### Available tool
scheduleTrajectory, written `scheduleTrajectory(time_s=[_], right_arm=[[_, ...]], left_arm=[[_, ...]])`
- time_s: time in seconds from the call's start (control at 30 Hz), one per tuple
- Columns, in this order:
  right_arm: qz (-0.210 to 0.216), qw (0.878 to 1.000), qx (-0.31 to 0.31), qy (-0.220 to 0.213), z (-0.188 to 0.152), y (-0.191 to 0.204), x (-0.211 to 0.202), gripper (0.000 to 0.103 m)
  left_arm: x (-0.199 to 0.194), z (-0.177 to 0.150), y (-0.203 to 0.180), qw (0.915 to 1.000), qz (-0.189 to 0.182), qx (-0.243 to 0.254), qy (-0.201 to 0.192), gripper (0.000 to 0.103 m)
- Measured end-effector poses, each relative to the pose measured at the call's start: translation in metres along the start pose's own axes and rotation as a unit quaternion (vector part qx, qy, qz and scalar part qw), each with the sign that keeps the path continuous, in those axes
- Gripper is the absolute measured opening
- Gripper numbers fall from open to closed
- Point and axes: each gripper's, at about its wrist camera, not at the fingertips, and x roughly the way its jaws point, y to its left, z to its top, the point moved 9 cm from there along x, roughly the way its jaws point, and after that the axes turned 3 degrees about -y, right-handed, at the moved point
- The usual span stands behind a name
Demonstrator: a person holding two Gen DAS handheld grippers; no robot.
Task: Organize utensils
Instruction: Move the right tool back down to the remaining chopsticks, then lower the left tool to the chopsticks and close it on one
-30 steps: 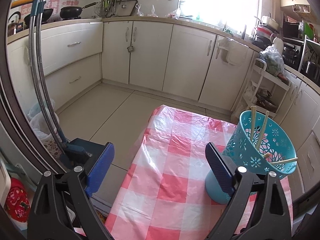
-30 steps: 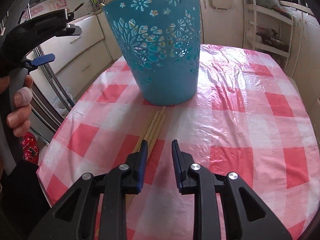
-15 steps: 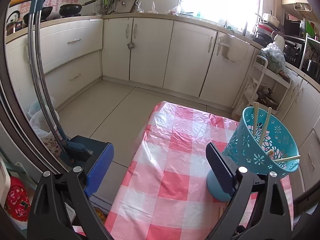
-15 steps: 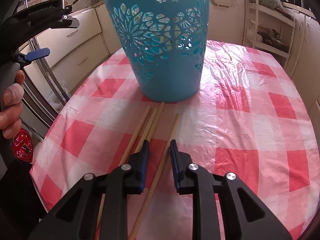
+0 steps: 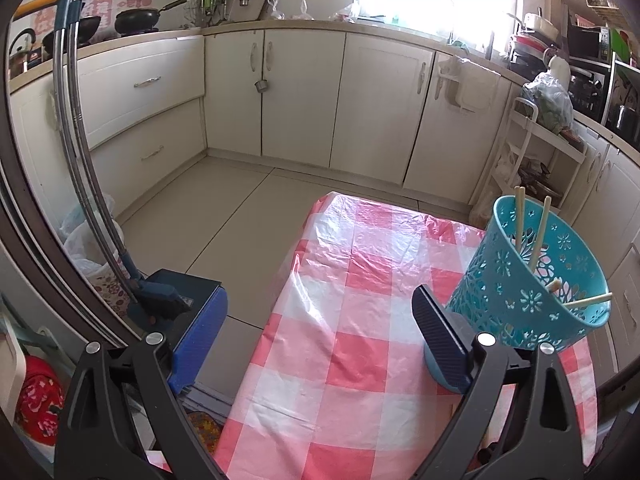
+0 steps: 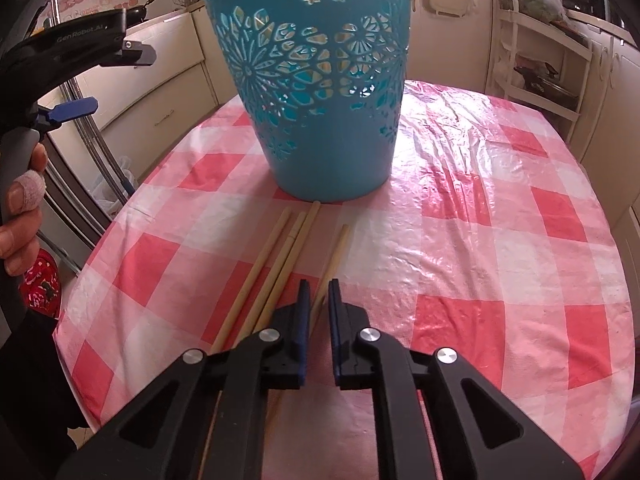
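Observation:
A teal perforated basket [image 6: 320, 92] stands on the red-and-white checked tablecloth [image 6: 500, 240]. In the left wrist view the basket [image 5: 532, 280] holds several wooden chopsticks [image 5: 540, 228]. Several more chopsticks [image 6: 280, 256] lie on the cloth in front of the basket. My right gripper [image 6: 319, 292] hovers just above them, jaws nearly closed with a narrow gap, straddling the rightmost chopstick [image 6: 334, 256]; whether it grips it is unclear. My left gripper [image 5: 320, 320] is wide open and empty, held high over the table's left edge, left of the basket.
White kitchen cabinets [image 5: 300, 92] run along the walls. A white rack [image 5: 532, 160] stands beyond the table. A mop with metal poles [image 5: 92, 184] and plastic bags [image 5: 84, 248] sit on the floor to the left.
My right gripper has pulled back from the basket, so more of the chopsticks on the cloth show, and its jaws have narrowed a little. The left gripper has hardly moved.

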Motion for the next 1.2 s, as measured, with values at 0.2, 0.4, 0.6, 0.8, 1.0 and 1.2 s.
scheduleTrajectory(time_s=[0.2,0.4,0.6,0.8,1.0,1.2], right_arm=[[-0.006,1.0,-0.011,0.002,-0.003,-0.017,-0.007,0.008],[0.008,1.0,0.004,-0.003,-0.004,-0.025,-0.009,0.007],[0.023,1.0,0.018,-0.006,-0.003,-0.029,-0.009,0.007],[0.029,0.999,0.023,-0.006,-0.003,-0.031,-0.009,0.007],[0.026,0.999,0.02,-0.007,-0.004,-0.032,-0.009,0.008],[0.021,1.0,0.013,-0.007,-0.004,-0.028,-0.009,0.008]], left_arm=[[-0.003,-0.042,-0.01,0.9974,-0.016,0.036,0.06,0.089],[0.001,-0.119,-0.066,0.9782,-0.073,0.122,0.151,0.089],[0.008,-0.146,-0.082,0.9681,-0.073,0.162,0.176,0.089],[0.011,-0.149,-0.082,0.9682,-0.08,0.149,0.184,0.089],[0.011,-0.148,-0.087,0.9673,-0.087,0.151,0.184,0.087],[0.014,-0.15,-0.094,0.9649,-0.088,0.166,0.183,0.078]])
